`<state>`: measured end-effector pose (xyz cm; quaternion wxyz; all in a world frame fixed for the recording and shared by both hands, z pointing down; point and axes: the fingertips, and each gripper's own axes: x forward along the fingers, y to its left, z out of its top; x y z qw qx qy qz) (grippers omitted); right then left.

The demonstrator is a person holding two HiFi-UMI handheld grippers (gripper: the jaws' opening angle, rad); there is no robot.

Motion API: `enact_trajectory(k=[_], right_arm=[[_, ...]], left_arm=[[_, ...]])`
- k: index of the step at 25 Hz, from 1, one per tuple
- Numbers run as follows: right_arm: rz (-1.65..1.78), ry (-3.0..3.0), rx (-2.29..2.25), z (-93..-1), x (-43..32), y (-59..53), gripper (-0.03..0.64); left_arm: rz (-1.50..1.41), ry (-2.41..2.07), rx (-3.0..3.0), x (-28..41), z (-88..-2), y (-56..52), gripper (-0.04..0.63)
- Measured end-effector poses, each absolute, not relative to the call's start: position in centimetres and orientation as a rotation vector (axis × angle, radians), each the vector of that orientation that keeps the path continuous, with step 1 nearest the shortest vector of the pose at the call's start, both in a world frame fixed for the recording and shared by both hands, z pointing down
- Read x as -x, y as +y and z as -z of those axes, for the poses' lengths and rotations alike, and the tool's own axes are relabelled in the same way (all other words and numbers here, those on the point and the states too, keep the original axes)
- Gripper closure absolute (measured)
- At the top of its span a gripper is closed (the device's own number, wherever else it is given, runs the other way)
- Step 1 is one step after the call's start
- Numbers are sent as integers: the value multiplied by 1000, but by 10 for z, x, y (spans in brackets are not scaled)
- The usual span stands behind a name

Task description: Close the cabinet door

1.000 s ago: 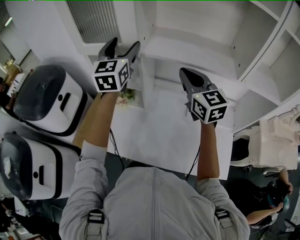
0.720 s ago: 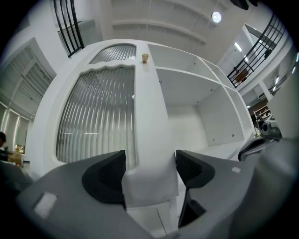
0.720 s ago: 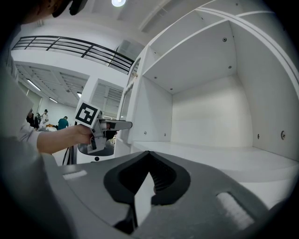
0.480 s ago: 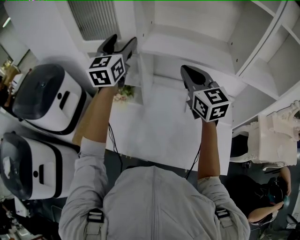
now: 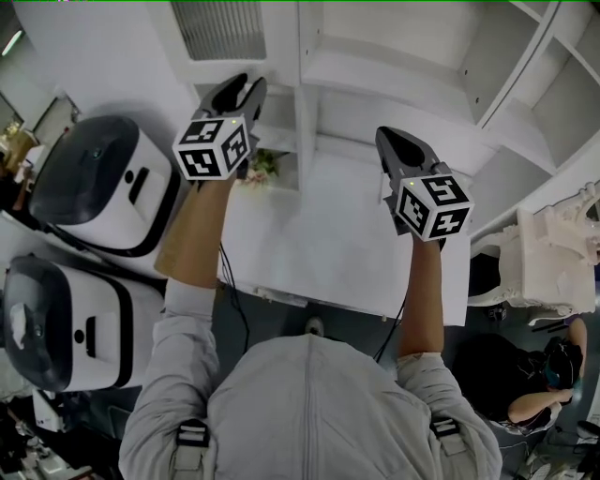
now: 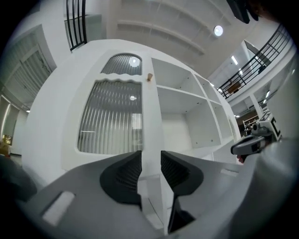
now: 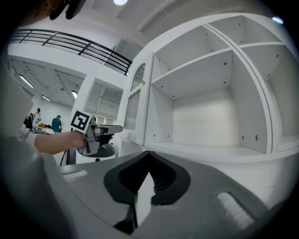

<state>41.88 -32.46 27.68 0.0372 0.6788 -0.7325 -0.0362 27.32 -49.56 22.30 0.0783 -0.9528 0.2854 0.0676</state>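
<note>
The cabinet door (image 6: 110, 116) is white with a ribbed glass pane and stands swung out from the open shelves; it shows too in the head view (image 5: 225, 28) and the right gripper view (image 7: 135, 100). A small knob (image 6: 149, 76) sits on its free edge. My left gripper (image 6: 150, 172) (image 5: 242, 92) has just been closing its jaws, and the pads now press on that edge from both sides. My right gripper (image 5: 394, 141) (image 7: 148, 156) hovers before the open shelves, shut, with nothing in it.
Open white shelves (image 7: 205, 107) fill the cabinet to the right of the door. A white counter (image 5: 328, 253) lies under both arms, with a small flower bunch (image 5: 262, 164). Two white-and-black appliances (image 5: 94, 187) (image 5: 56, 319) stand at the left. A person (image 5: 544, 375) sits at the lower right.
The left gripper's jaws have narrowed from wide open onto the door's edge. The left gripper shifted a little to the left and the right gripper to the right in the head view.
</note>
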Motion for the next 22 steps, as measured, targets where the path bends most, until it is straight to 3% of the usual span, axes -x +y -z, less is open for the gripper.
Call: enact_trajectory(k=[6, 14, 22], right_arm=[[133, -2222, -2115, -273, -370, -296, 614], [147, -2176, -2131, -281, -289, -239, 615], [149, -2143, -2071, -298, -235, -181, 615]], left_arm=[[-130, 717, 2851, -207, -245, -431, 580], [-47, 691, 2837, -108, -278, -357, 580], [8, 672, 2751, -53, -295, -295, 580]])
